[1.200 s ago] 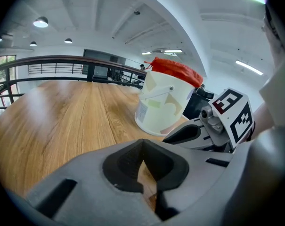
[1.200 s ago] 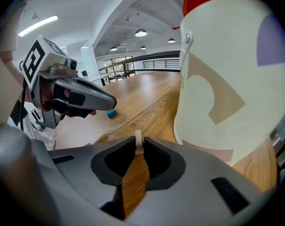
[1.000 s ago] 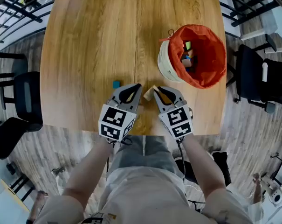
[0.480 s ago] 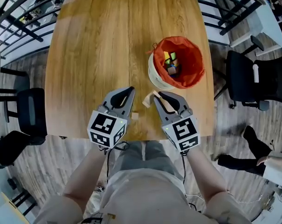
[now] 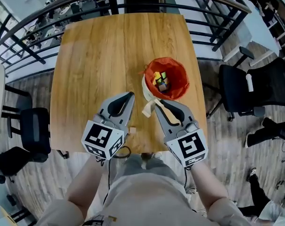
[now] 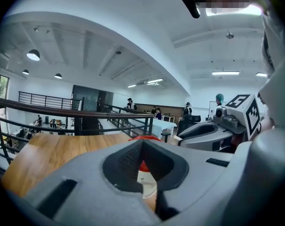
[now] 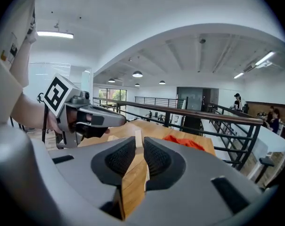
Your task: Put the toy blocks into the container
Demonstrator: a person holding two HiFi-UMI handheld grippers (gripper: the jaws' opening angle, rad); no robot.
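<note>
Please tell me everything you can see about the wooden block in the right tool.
The wooden block is a thin, flat plank of pale wood. The right tool is shut on it, its pads pressing the broad faces. It stands on edge, and its far end sticks out past the fingertips. Nothing else touches it.

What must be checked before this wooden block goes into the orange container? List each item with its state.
1. Wooden block clamped between the right gripper's fingers: ok.
2. Orange container upright, mouth open: ok.
3. Room above the blocks inside: ok.
4. Right gripper over the opening: not ok, its tip shows at the near rim.
5. Left gripper shut, empty, beside the path: ok.
6. Table cleared of blocks: not ok, a small block lies near its edge.
</note>
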